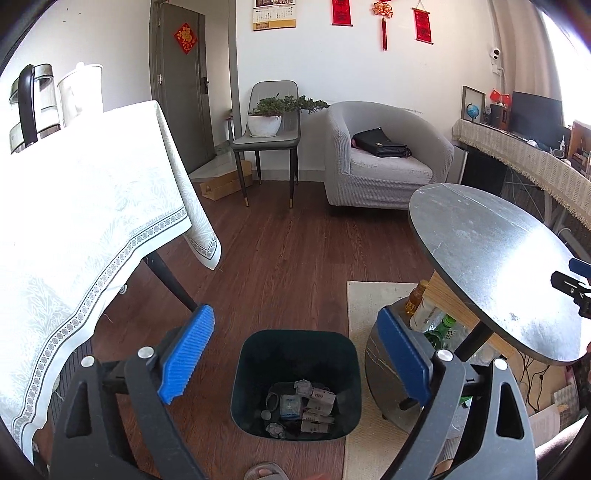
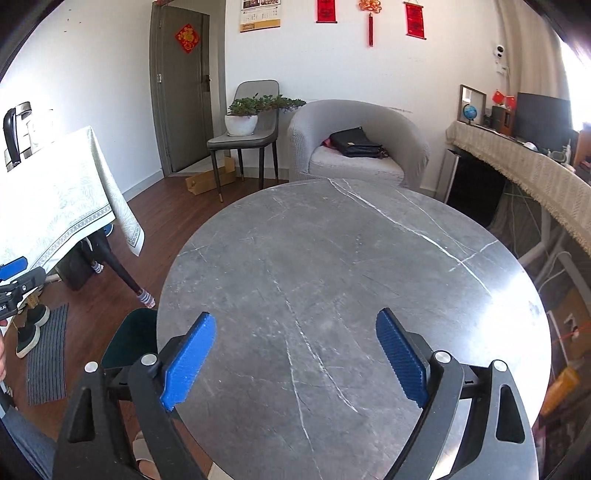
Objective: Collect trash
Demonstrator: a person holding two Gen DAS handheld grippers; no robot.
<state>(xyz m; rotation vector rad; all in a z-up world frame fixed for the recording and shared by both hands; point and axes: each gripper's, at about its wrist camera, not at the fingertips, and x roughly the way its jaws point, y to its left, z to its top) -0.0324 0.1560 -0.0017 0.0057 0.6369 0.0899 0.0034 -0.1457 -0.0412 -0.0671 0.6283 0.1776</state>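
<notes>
Room: living room, dark wood floor, white walls.
Left gripper: blue ribbed pads spread wide apart, nothing between them; held above the bin and angled down at it.
Bin: dark, open top, standing on the floor between the two pads in the left wrist view; partly on the pale rug.
Trash: crumpled paper, small cartons and a dark cap lying in the bottom of the bin; print on the cartons too small to read.
Right gripper: blue pads wide apart, holding nothing; hovering over the round table, tilted slightly down.
Round table: grey marble top with white veins; bin edge shows just past its left rim.
Bottles: under the round table, one amber, one green with white characters I cannot read.
Cloth-covered table: to the left, white patterned cloth with a dotted border; kettle at its far end.
Chair: grey, carrying a potted plant.
Armchair: grey, black bag on the seat.
Door: grey, red diamond paper with a gold character.
Far wall: calendar, red scrolls; writing not legible.
</notes>
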